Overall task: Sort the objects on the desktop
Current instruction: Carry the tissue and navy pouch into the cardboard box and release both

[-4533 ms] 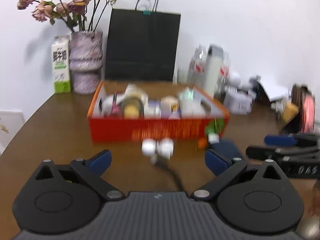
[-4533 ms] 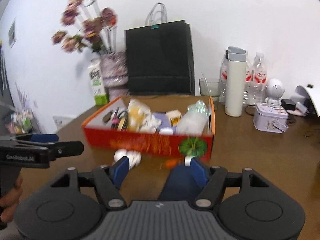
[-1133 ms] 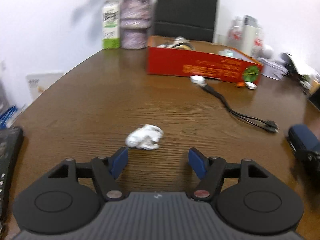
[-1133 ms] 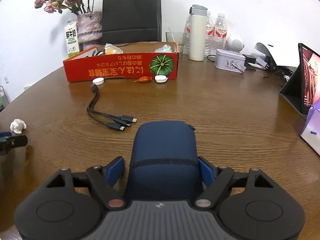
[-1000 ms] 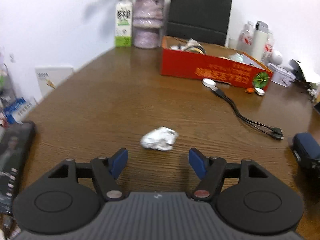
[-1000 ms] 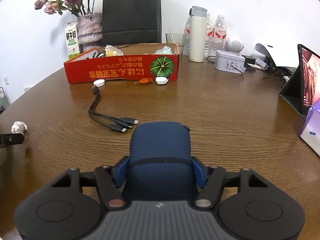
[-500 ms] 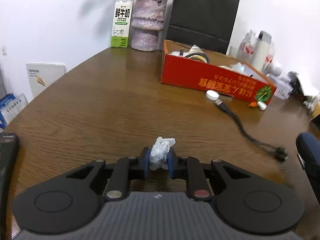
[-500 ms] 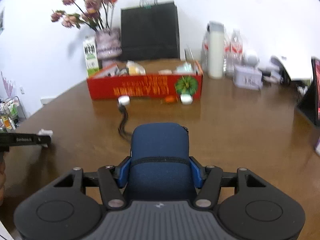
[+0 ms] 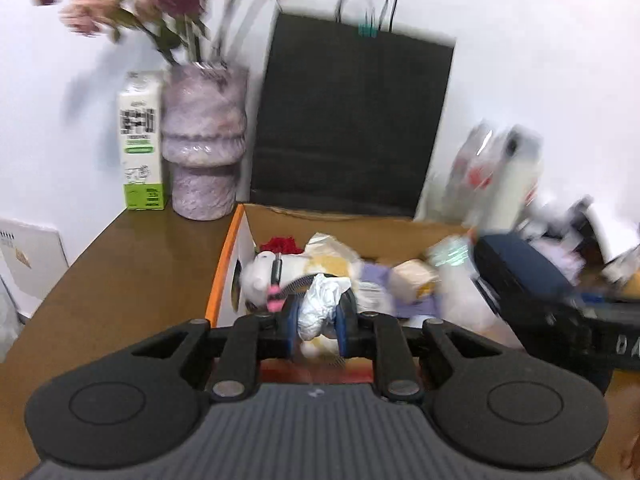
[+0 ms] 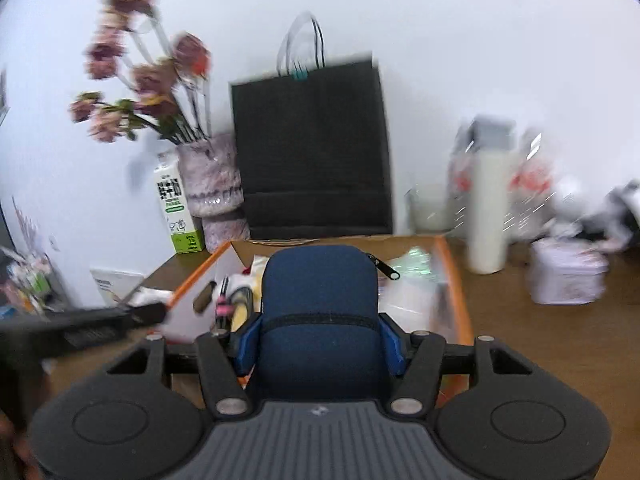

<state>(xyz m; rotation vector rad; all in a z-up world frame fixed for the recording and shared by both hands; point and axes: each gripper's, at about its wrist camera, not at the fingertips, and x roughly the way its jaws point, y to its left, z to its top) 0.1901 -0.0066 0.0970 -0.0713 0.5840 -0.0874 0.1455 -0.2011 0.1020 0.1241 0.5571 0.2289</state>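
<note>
My left gripper (image 9: 318,326) is shut on a crumpled white tissue wad (image 9: 320,306) and holds it over the near edge of the orange-red cardboard box (image 9: 224,276), which is full of several small items. My right gripper (image 10: 320,344) is shut on a navy blue zip pouch (image 10: 320,300) and holds it above the same box (image 10: 454,280). The pouch and right gripper also show in the left wrist view (image 9: 520,276) at the right. The left gripper shows blurred at the left of the right wrist view (image 10: 100,324).
Behind the box stand a black paper bag (image 9: 348,120), a purple vase with dried flowers (image 9: 202,140) and a milk carton (image 9: 142,140). A white thermos (image 10: 490,204), bottles and a tin (image 10: 566,276) stand at the right on the brown table (image 9: 120,272).
Both grippers have moved from the near table forward to the box, carrying the tissue wad and the pouch. The view is now blurred by motion.
</note>
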